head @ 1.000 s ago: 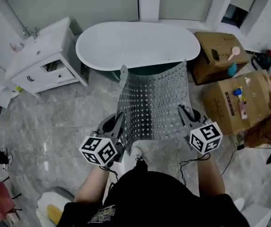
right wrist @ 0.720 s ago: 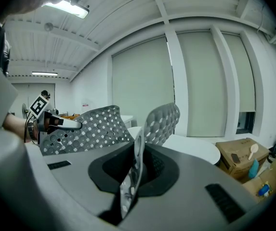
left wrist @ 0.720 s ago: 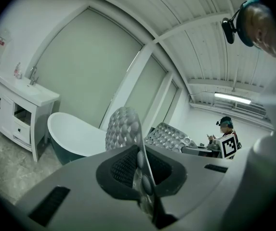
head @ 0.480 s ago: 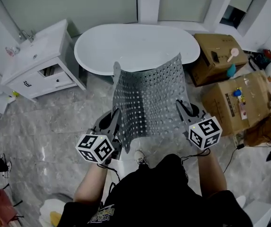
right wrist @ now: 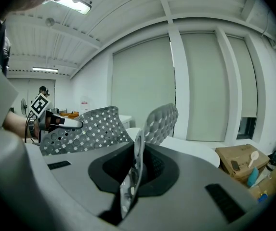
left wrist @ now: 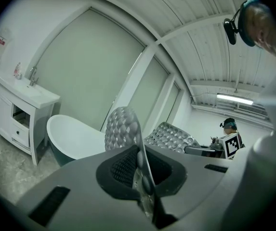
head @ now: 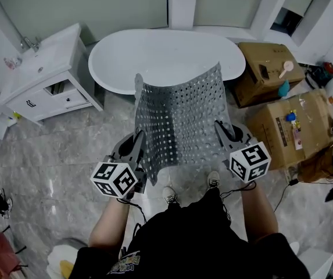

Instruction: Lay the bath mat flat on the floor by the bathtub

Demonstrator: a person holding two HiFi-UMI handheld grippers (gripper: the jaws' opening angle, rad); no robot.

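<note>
Head view shows the grey bath mat (head: pixel 181 121) held up off the floor in front of the bathtub (head: pixel 166 54) — left gripper (head: pixel 136 156) and right gripper (head: pixel 224 137) each clamped on a near corner.

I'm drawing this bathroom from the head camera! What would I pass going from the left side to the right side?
White sink cabinet → left gripper → bath mat → right gripper → big cardboard box. The bathtub spans the middle behind the mat, so it has no clear place in the order.
</note>
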